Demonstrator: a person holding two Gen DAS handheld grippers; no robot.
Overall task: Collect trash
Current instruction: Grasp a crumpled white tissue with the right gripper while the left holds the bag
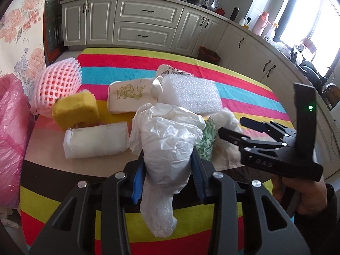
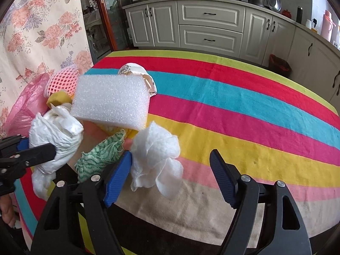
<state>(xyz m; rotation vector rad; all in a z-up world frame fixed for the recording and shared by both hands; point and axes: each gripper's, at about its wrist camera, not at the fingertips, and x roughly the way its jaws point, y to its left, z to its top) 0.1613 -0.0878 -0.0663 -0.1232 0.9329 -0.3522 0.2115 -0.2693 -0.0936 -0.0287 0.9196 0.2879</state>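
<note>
Left tongs are clamped on a crumpled white bag, right tongs stand apart around a tissue wad; most trash remains on the table.

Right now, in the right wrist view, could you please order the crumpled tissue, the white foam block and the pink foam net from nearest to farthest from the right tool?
1. Crumpled tissue, between the open fingers of the right tool.
2. White foam block, beyond it, to the left.
3. Pink foam net, farthest, behind the block at far left.
</note>
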